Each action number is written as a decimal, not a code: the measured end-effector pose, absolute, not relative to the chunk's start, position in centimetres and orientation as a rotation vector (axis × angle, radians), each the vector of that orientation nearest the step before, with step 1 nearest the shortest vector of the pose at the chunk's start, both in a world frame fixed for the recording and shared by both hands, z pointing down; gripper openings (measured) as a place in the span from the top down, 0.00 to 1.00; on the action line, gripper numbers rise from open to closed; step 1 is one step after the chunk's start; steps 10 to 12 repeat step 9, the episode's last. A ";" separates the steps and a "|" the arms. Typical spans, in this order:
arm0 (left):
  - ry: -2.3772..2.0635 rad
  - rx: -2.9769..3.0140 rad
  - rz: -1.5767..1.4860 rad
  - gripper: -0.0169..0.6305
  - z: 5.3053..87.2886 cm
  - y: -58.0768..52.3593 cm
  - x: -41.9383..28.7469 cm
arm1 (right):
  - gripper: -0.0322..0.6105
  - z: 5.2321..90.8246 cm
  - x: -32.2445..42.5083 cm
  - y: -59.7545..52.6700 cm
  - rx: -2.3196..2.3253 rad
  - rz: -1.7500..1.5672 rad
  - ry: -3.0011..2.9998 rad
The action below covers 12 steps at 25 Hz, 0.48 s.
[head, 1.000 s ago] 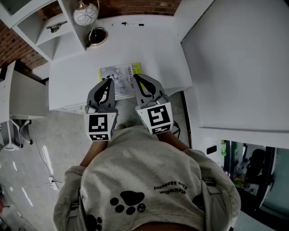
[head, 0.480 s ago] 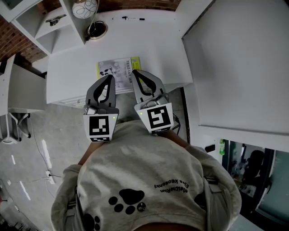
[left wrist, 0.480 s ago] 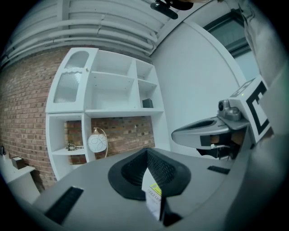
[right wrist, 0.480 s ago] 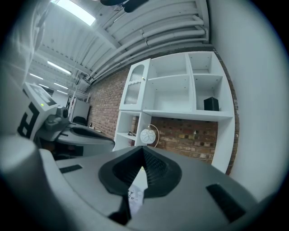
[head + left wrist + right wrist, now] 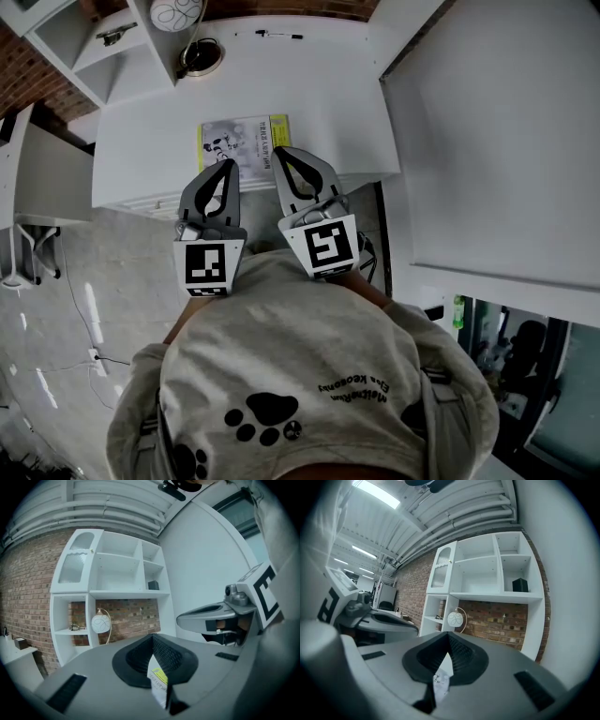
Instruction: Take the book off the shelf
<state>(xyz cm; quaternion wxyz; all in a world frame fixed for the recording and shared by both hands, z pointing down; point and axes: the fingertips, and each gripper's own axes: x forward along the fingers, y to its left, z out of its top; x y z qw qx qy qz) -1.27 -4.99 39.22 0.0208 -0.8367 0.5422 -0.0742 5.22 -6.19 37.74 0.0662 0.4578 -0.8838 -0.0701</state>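
The book point(image 5: 239, 145), grey cover with a yellow strip, lies flat on the white table point(image 5: 319, 103) near its front edge. Both grippers are held side by side in front of the person's chest, pointing at the book from above its near edge. My left gripper point(image 5: 228, 166) is shut with nothing in it, and so is my right gripper point(image 5: 278, 154). In the left gripper view the shut tips point(image 5: 152, 637) show a sliver of the book point(image 5: 158, 679) below them. The right gripper view shows shut tips point(image 5: 448, 634) and a sliver of the book point(image 5: 440, 681).
A white shelf unit point(image 5: 103, 47) stands at the table's far left against a brick wall, with a globe lamp point(image 5: 178, 14) beside it. A pen point(image 5: 279, 36) lies at the table's far edge. A small dark box point(image 5: 519, 584) sits on an upper shelf. A white wall panel point(image 5: 487, 141) stands to the right.
The table and book have slid slightly up and left in the head view. Both grippers stay shut and side by side.
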 end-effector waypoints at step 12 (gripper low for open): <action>1.671 -2.610 -0.219 0.96 39.4 -5.4 -0.3 | 0.93 38.3 5.9 -6.3 1.373 -0.199 -2.670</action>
